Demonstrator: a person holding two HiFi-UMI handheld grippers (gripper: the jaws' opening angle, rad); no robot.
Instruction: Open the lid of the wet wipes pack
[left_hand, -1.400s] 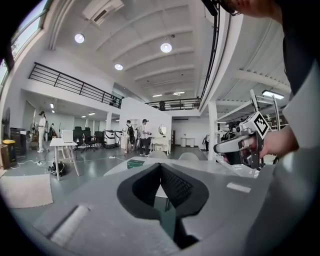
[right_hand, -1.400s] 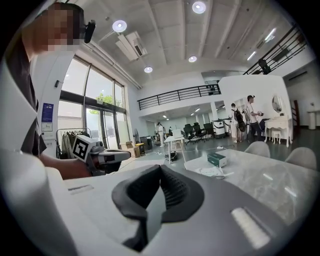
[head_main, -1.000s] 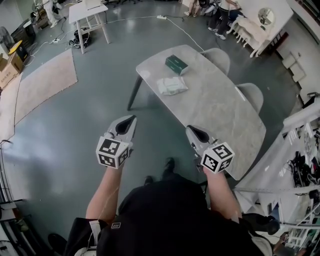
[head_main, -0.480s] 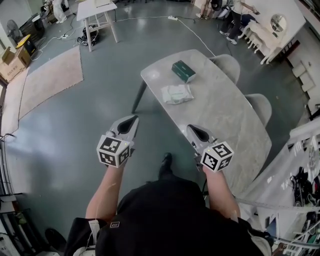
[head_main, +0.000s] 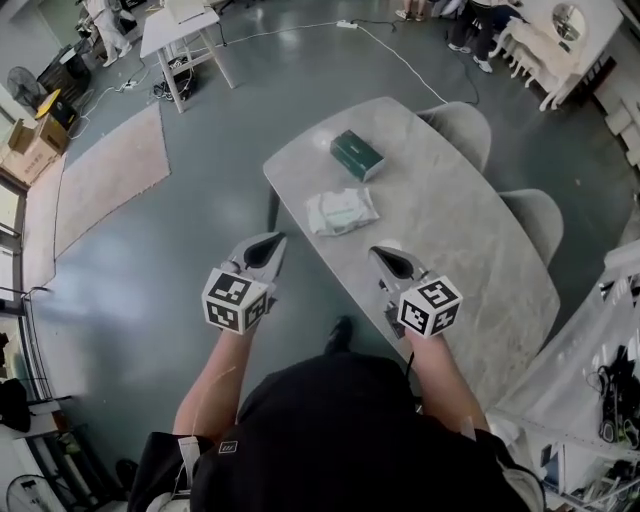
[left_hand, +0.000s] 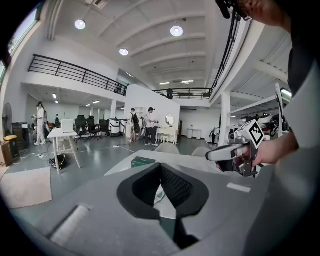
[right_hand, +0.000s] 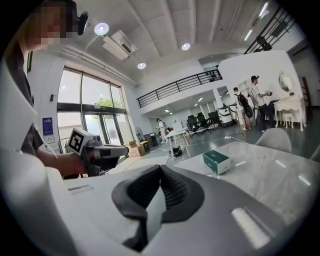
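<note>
Head view looks steeply down on a person standing at the near long edge of a pale oval bench (head_main: 455, 250), a claw in each hand, both held out in front of the body. The wet wipes pack (head_main: 341, 211) lies flat on the bench close to that near edge, toward the left end. A dark green box (head_main: 357, 154) sits just beyond it, nearer the far left corner.

The left claw (head_main: 272, 241) hangs over the floor just off the bench edge, short of the pack. Its own view shows the jaw tips pressed together with nothing between them. The right claw (head_main: 379, 253) hovers over the near edge, to the right of the pack and apart from it. Its jaws are likewise closed and empty.

As for progress, nothing of the task proper looks done. The pack lies untouched and its lid seems flat, though it is too small here to be certain. Still ahead are reaching the pack, steadying it, catching the lid's edge and lifting it.
</note>
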